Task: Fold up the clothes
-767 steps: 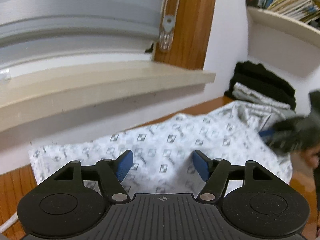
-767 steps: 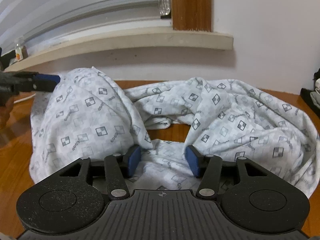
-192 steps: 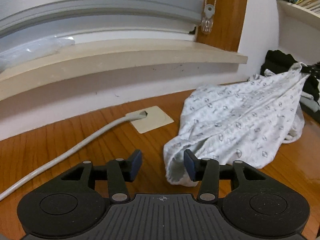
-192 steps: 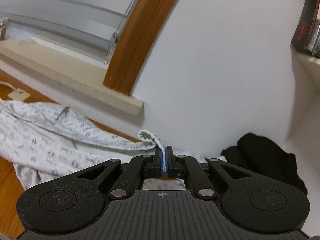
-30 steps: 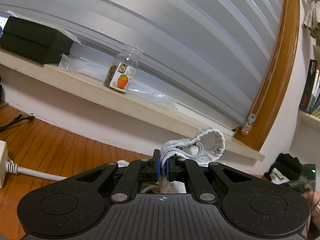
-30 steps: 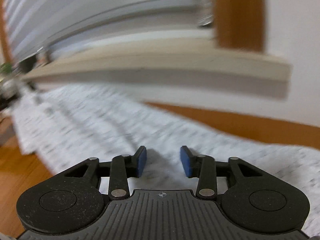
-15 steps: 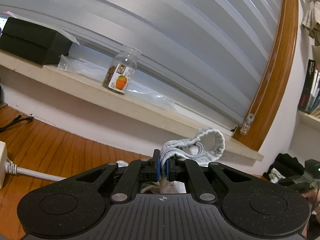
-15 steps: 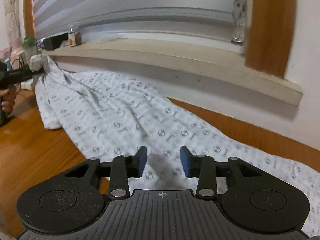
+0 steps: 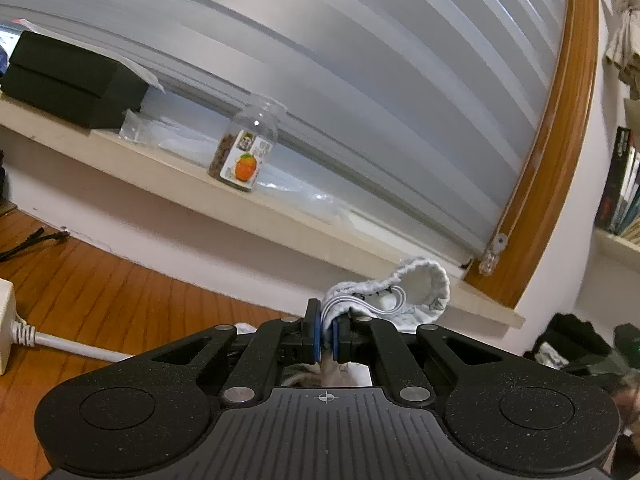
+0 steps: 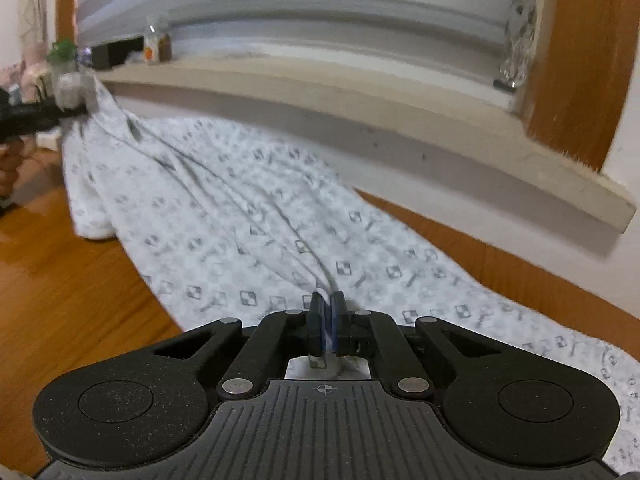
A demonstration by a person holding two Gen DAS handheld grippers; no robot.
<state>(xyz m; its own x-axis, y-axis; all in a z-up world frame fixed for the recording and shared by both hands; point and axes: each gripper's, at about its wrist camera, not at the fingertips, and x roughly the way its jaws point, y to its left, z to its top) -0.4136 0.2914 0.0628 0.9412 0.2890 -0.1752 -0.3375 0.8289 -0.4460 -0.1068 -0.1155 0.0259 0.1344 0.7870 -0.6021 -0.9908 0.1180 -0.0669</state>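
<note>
Left hand-held gripper (image 9: 326, 336): clamped narrow on a bunched hem of the white patterned garment (image 10: 256, 216), lifted off the worktop (image 10: 60, 292) near its left end, below the windowsill (image 9: 280, 216) with the jar (image 9: 247, 152). From there, cloth running in a long strip along the worktop's back edge toward the right. Right hand-held gripper (image 10: 328, 322): jaws just closing, now pinched on a raised ridge of the same fabric at the near right part of the strip. Likely step: taking hold of both ends, ready to stretch and lay flat. Next move probably calls for lifting together, keeping tension even, then bringing one end over the other without dragging a corner off the worktop's front edge.
</note>
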